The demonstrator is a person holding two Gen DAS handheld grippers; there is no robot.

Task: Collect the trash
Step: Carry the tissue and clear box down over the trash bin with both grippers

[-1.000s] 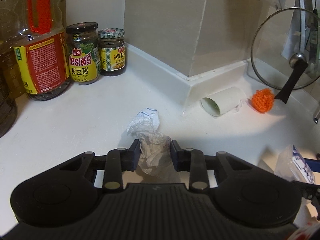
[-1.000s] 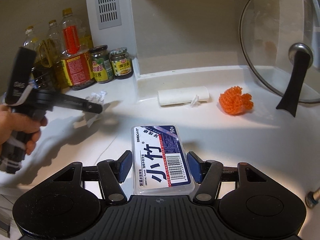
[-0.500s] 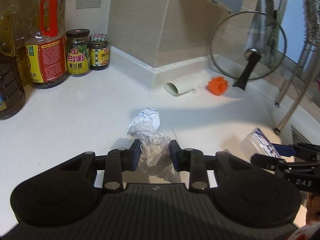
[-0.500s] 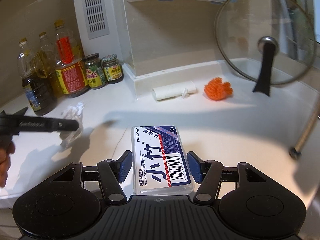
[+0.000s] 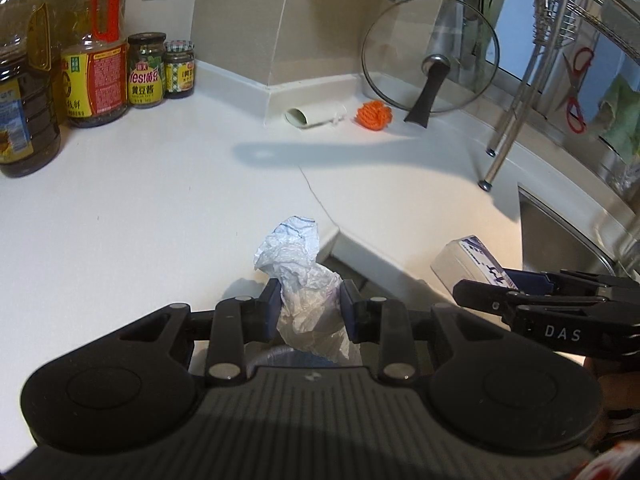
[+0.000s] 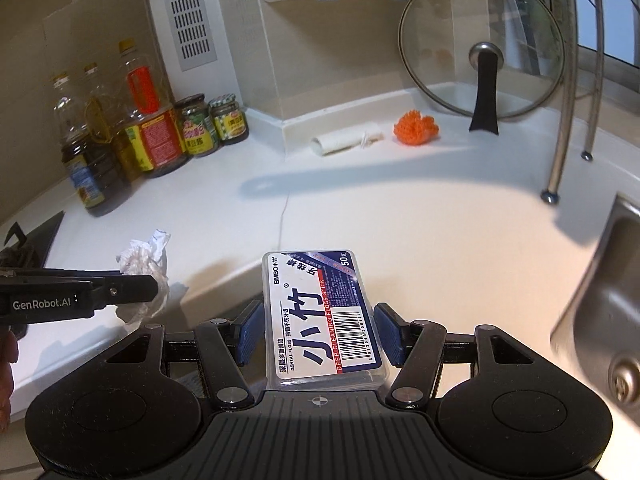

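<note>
- White stone-like counter (image 5: 160, 208) is running along a beige tiled wall (image 5: 240, 20), turning a corner and carrying a thin dark crack line down its middle.
- A steel sink (image 6: 600, 292) is sitting sunk into the counter at the right edge, with the legs of a metal rack (image 5: 508, 120) standing just beside it.
- A glass lid (image 6: 480, 44) is leaning upright against the back wall, its black handle pointing down to the counter.
- An orange scrubber (image 6: 414, 127) is lying near the lid's foot, and a white roll (image 6: 344, 141) is lying on its side just beside the scrubber, against the wall corner.
- Oil bottles (image 6: 92, 148) are standing grouped at the far left, holding dark and amber liquid; the largest has a red handle.
- Two sauce jars (image 5: 160, 70) with yellow labels are standing just beside the bottles, lids on, their contents looking dark.
- The left gripper (image 5: 308, 308) is pinching a crumpled wrapper (image 5: 298, 264) between its pads, holding it up off the counter near the front edge.
- The right gripper (image 6: 320, 332) is holding a floss box (image 6: 324, 316) flat between its blue pads, jaws set wide to the box's sides, above the counter's front edge; what is inside the box cannot be made out.
</note>
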